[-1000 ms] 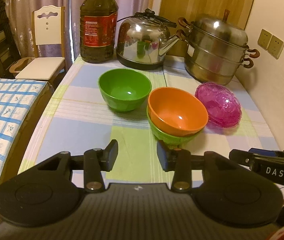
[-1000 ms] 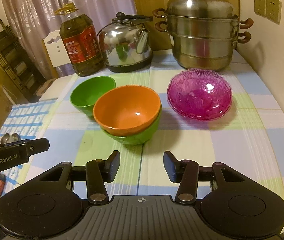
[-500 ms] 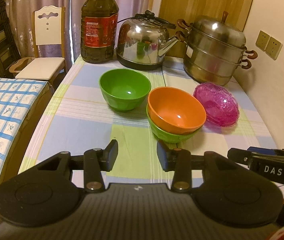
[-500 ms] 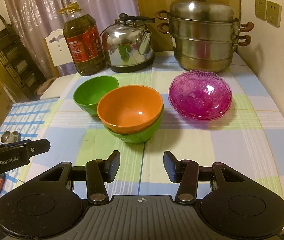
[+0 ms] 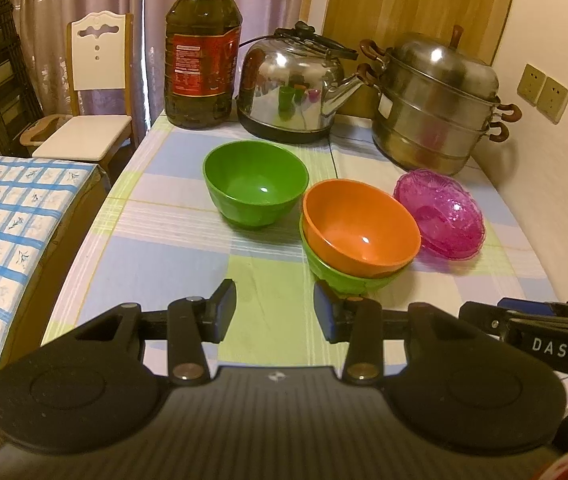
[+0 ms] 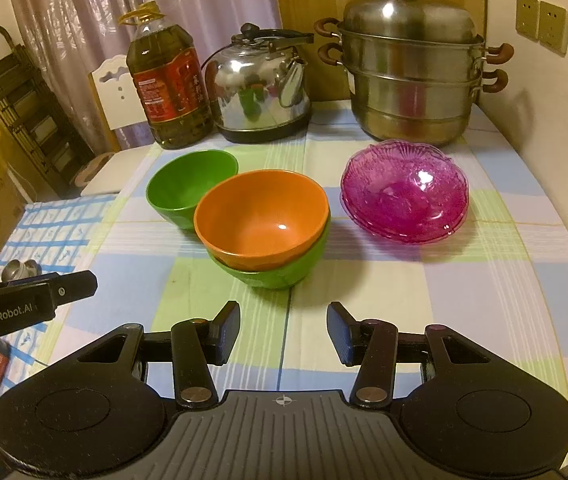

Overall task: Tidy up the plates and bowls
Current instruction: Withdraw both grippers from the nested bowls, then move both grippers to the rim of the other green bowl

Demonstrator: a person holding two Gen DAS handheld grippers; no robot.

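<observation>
An orange bowl [image 5: 360, 228] [image 6: 262, 220] sits tilted inside a green bowl [image 5: 340, 278] [image 6: 284, 270] at the middle of the checked tablecloth. A second green bowl [image 5: 256, 180] [image 6: 188, 188] stands alone to its left. A stack of pink glass plates [image 5: 440, 212] [image 6: 404, 192] lies to its right. My left gripper [image 5: 275, 306] is open and empty, just short of the stacked bowls. My right gripper [image 6: 283, 332] is open and empty, also in front of the stack. Neither touches anything.
At the back stand an oil bottle [image 5: 202, 48] [image 6: 168, 80], a steel kettle [image 5: 296, 84] [image 6: 262, 88] and a stacked steel steamer pot [image 5: 436, 100] [image 6: 412, 68]. The wall [image 5: 564, 160] borders the table on the right. A chair [image 5: 92, 92] and a blue-checked surface [image 5: 4, 220] are left.
Both grippers have drawn back slightly from the bowls; the views shift a little. Nothing on the table has moved and both grippers stay open.
</observation>
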